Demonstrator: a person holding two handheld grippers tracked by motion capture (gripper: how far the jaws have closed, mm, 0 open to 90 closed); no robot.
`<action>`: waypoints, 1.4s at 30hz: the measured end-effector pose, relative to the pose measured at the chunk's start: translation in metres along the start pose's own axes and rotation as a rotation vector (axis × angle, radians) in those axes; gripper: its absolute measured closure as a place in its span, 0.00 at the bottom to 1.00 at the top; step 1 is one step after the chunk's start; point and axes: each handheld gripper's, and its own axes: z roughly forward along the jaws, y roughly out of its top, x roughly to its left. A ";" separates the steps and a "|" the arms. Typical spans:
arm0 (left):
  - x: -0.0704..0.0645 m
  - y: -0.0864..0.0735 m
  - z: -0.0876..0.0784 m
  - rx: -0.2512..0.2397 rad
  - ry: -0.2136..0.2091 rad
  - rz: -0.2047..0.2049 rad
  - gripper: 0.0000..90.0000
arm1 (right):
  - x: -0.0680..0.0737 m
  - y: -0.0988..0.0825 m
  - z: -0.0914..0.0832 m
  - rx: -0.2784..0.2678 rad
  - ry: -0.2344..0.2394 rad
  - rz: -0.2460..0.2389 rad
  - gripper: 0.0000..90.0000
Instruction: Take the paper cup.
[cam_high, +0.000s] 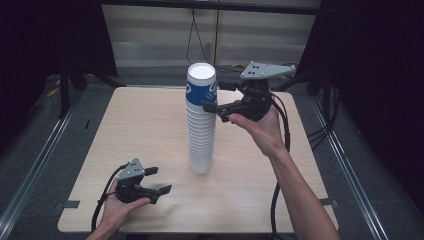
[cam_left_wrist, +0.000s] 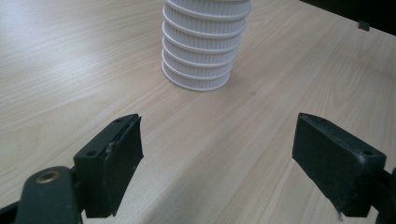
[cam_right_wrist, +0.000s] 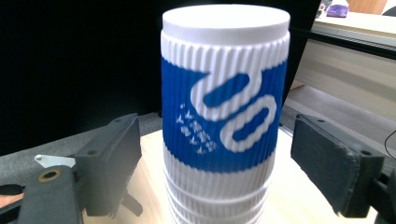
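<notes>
A tall stack of ribbed white paper cups (cam_high: 201, 140) stands upside down in the middle of the wooden table (cam_high: 145, 125). The top cup (cam_high: 201, 82) wears a blue band with white lettering. My right gripper (cam_high: 212, 96) is held up at the level of that top cup, from the stack's right. In the right gripper view the blue-banded cup (cam_right_wrist: 224, 107) stands between and just beyond the open jaws (cam_right_wrist: 217, 128), and neither pad touches it. My left gripper (cam_high: 160, 180) rests low near the front left of the table, open and empty (cam_left_wrist: 219, 123), facing the stack's base (cam_left_wrist: 201, 51).
The table's front edge (cam_high: 200, 231) runs just behind my left hand. Black cables trail from both grippers, one (cam_high: 275, 200) along the right forearm. Dark curtains and metal floor rails (cam_high: 35, 165) flank the table. Bare wood lies left of the stack.
</notes>
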 end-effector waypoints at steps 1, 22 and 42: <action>0.000 0.000 0.000 0.000 0.000 0.000 0.18 | 0.000 0.001 0.001 0.004 0.002 0.000 0.18; -0.001 0.000 -0.002 0.009 0.022 0.008 0.19 | -0.004 0.027 0.031 0.040 0.026 -0.001 0.18; -0.001 -0.001 -0.001 0.010 0.018 0.006 0.19 | -0.007 0.033 0.033 0.076 0.023 -0.010 0.28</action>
